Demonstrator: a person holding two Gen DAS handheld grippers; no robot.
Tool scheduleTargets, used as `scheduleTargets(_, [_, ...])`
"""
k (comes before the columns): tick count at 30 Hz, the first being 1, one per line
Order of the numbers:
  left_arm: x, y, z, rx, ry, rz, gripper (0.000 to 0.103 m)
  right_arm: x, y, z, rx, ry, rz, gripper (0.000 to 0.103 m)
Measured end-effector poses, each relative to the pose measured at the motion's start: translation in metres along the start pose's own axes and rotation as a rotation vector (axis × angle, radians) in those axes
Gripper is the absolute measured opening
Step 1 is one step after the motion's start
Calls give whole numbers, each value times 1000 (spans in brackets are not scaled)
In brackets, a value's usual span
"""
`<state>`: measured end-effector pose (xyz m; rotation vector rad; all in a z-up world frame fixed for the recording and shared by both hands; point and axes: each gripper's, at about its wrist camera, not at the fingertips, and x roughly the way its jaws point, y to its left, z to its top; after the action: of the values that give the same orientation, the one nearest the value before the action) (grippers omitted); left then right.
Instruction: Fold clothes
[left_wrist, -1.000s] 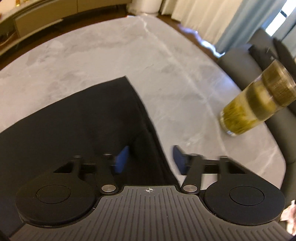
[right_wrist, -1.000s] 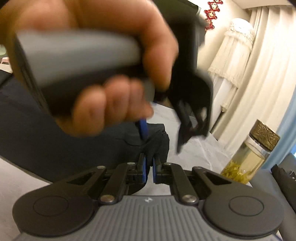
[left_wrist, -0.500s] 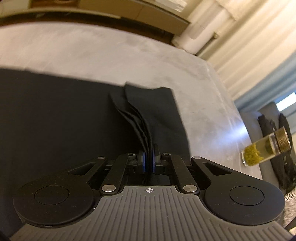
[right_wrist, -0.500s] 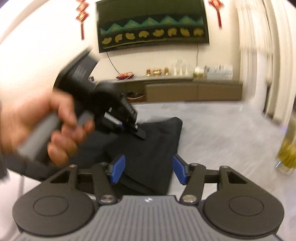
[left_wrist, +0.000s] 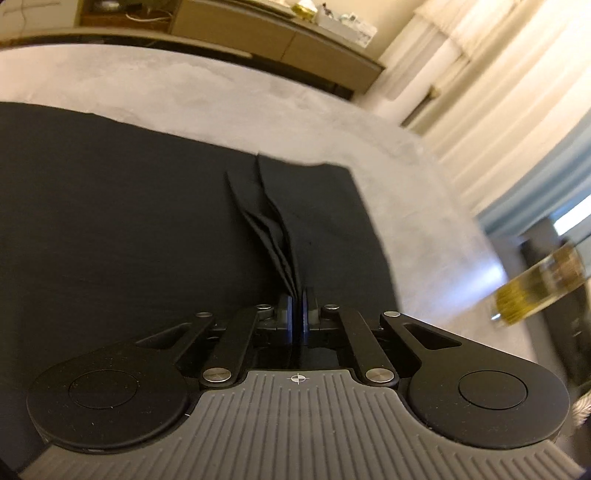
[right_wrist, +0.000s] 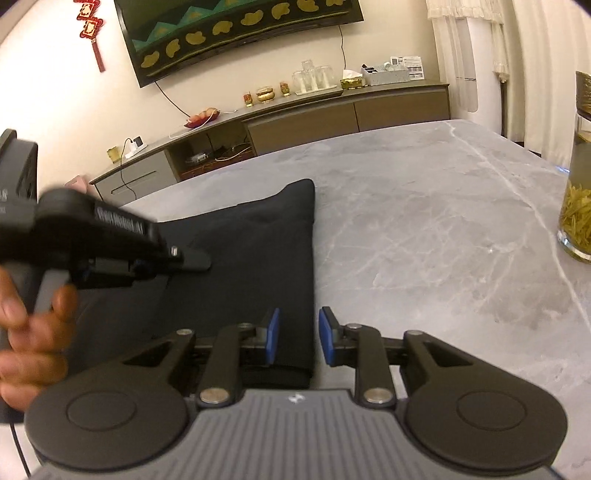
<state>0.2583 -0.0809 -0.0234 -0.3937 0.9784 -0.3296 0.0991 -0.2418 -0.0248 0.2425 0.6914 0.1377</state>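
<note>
A black garment (left_wrist: 129, 206) lies flat on the grey marble table (left_wrist: 221, 96). My left gripper (left_wrist: 297, 299) is shut on a bunched pleat of its cloth, which fans out ahead of the pads. In the right wrist view the same black garment (right_wrist: 258, 258) is folded, with its right edge running straight toward me. My right gripper (right_wrist: 298, 334) is open and straddles that edge near the garment's near corner, its blue pads (right_wrist: 273, 334) apart. The left gripper (right_wrist: 122, 254), held by a hand (right_wrist: 33, 332), rests on the cloth at the left.
A glass jar of yellow-green tea (right_wrist: 576, 206) stands on the table at the right; it shows blurred as the jar (left_wrist: 535, 288) in the left wrist view. A long sideboard (right_wrist: 332, 114) and a wall screen lie beyond the table. Curtains hang at the right.
My left gripper went from open to shut on the cloth. My right gripper let go of the cloth, opened, and now sits over the garment's right edge.
</note>
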Motion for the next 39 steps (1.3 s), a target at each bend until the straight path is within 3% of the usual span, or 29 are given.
scheduleTargets(3, [2,0,4,-6,-14,-1,4,-3,2,-3,-23,-17,-4,25])
scheduleTargets(4, [0,2,6,-24,-32,-14,9,-4,3,-3,-35,-22,-2,25])
scheduleTargets(5, [-2,6,10,-50,-48,-28,23,-3,3,-3,-36,-18,-4,25])
scheduleTargets(6, [-3,9,14,-77,-57,-39,26,-2,2,-3,-34,-13,-8,25])
scheduleTargets(8, [-2,17,25,-129,-65,-59,27,-4,6,-3,-55,-29,-13,28])
scheduleTargets(12, [12,34,46,-205,-40,-94,28,-12,30,-9,-183,-112,2,50])
scheduleTargets(17, [28,40,57,-216,-30,-139,26,4,78,-29,-416,-83,99,51])
scheduleTargets(19, [31,42,59,-217,-29,-151,25,14,93,-35,-484,-52,86,52])
scheduleTargets(22, [36,47,59,-210,-25,-162,22,18,98,-31,-468,-44,67,48])
scheduleTargets(25, [37,52,60,-222,-18,-179,19,14,95,-28,-443,-33,68,34])
scheduleTargets(27, [34,53,59,-221,-16,-182,17,12,93,-27,-427,-26,69,9])
scheduleTargets(34, [37,57,60,-246,-22,-175,11,2,86,-22,-368,-1,71,5])
scheduleTargets(39, [37,58,59,-247,-32,-179,11,8,89,-35,-451,21,70,5])
